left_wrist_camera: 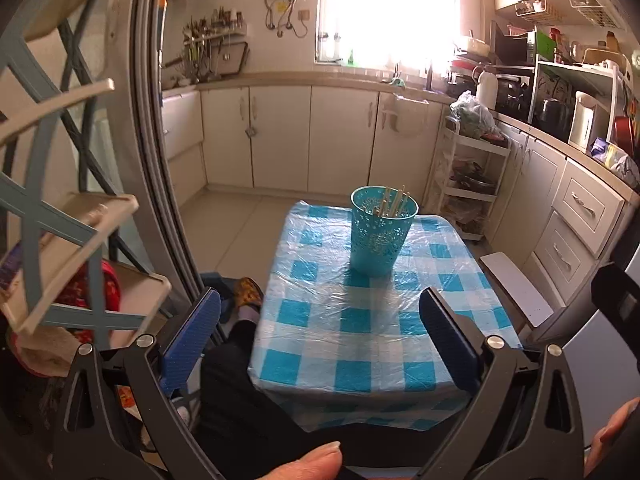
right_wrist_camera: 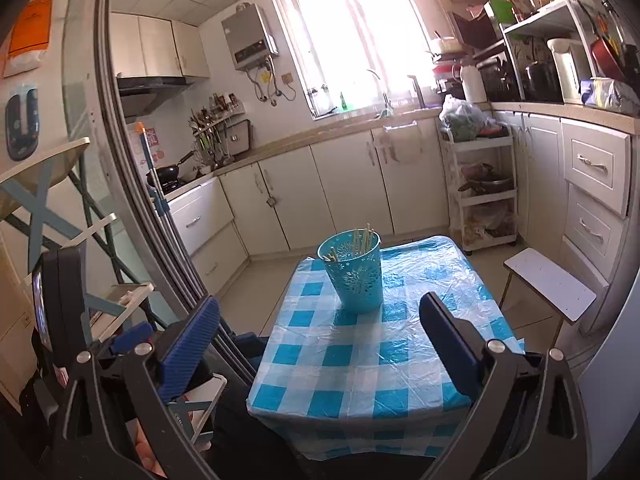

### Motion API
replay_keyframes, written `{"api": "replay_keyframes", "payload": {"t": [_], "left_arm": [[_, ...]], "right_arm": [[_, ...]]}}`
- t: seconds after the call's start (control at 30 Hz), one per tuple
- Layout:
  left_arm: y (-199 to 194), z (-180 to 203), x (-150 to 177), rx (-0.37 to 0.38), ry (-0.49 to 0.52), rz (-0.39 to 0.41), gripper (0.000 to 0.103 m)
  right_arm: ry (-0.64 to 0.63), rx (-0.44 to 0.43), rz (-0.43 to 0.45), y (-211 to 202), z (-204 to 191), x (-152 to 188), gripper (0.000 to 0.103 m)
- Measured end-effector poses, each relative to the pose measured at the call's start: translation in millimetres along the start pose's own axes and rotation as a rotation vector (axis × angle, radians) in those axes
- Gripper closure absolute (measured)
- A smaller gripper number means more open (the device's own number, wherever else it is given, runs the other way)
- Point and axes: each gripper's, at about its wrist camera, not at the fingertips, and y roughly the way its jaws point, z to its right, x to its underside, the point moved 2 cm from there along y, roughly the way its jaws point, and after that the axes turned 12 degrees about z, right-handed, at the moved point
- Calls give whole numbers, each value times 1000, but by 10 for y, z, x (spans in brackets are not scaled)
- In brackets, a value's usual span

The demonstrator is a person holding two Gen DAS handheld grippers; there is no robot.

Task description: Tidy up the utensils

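A teal perforated utensil holder (left_wrist_camera: 381,229) (right_wrist_camera: 352,271) stands on a small table with a blue-and-white checked cloth (left_wrist_camera: 360,328) (right_wrist_camera: 360,352). Several pale chopsticks (left_wrist_camera: 394,202) (right_wrist_camera: 360,242) stick up inside it. My left gripper (left_wrist_camera: 320,332) hovers back from the table's near edge, open, nothing between its blue pads. My right gripper (right_wrist_camera: 320,336) is likewise open and empty, held above the near part of the table, well short of the holder. A thumb (left_wrist_camera: 308,462) shows at the bottom of the left wrist view.
A white stool (right_wrist_camera: 548,284) (left_wrist_camera: 516,288) stands right of the table. A white trolley (right_wrist_camera: 480,192) sits by the cabinets behind. A shelf rack (left_wrist_camera: 60,208) and a sliding door frame (left_wrist_camera: 160,160) crowd the left. The person's dark-clad legs (left_wrist_camera: 240,400) are below the table's left edge.
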Motion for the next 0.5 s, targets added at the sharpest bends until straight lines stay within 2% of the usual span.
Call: {"api": "replay_keyframes", "payload": {"t": [0.23, 0.5], "left_arm": [[-371, -49, -23, 18, -10, 50, 7], [-560, -94, -44, 24, -27, 88, 7]], "right_arm": [[-20, -2, 66, -284, -96, -74, 7], [-48, -20, 95, -440, -180, -81, 7]]}}
